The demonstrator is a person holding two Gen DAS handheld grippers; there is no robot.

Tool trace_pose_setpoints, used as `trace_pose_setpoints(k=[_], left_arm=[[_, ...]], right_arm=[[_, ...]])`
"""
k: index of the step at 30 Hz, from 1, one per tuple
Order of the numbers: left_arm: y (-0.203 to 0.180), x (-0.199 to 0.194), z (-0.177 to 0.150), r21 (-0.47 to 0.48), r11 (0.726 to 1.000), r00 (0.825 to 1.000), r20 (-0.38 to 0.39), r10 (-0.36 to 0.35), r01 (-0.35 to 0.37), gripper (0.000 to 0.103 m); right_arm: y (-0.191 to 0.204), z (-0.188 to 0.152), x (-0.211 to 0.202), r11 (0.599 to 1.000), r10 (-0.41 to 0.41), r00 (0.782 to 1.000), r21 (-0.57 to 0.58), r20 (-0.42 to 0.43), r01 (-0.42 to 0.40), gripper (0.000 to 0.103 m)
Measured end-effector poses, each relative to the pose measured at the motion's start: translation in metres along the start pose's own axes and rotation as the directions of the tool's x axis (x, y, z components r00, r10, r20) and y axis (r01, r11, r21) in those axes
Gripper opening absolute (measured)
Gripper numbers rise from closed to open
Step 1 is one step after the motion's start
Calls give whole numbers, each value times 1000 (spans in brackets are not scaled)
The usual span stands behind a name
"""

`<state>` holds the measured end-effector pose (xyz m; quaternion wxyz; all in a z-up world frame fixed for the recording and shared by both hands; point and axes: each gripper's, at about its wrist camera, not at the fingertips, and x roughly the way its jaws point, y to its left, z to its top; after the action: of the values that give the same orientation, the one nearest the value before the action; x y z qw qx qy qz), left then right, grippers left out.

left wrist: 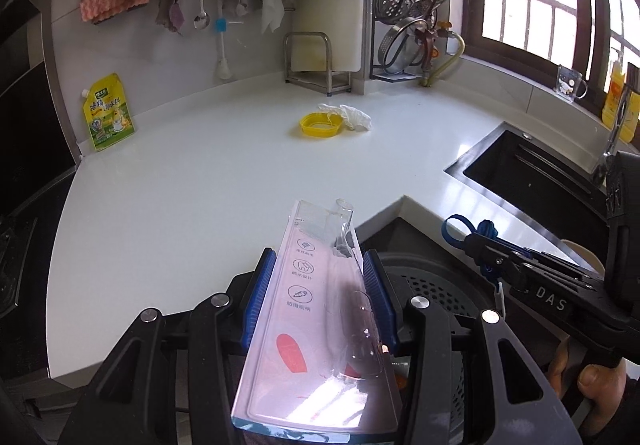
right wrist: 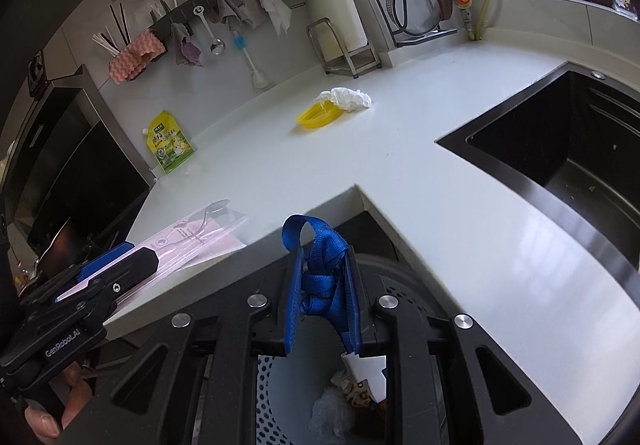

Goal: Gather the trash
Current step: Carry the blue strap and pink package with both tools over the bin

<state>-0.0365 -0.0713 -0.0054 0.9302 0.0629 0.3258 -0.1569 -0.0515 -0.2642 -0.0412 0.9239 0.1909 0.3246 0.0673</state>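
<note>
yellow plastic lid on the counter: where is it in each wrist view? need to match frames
Left wrist: yellow lid sits upper centre on the white counter, a crumpled white glove against its right side.
Right wrist: lid sits upper centre, the glove at its upper right.
Shared landmark: the green-yellow pouch leaning on the back wall, left of the lid in both.

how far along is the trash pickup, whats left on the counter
Done: wrappers already lie in the perforated bin. In hand: left gripper clamps clear plastic toothbrush packaging; right gripper pinches a knotted blue strap. Left: yellow plastic lid and crumpled white glove.
</note>
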Motion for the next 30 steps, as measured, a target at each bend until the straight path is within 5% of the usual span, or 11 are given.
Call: trace_pose_setpoints(k=[17,30], left_arm=[[-8,3,-56,9,996,993,-72,-88,89,44],[-14,32,-77,11,996,982,-168,-90,93,45]], right_arm=[[3,-79,-7,993,-114,990,-23,-81,112,20],[-3,-92,-2,992,-126,985,-21,-114,125,22]])
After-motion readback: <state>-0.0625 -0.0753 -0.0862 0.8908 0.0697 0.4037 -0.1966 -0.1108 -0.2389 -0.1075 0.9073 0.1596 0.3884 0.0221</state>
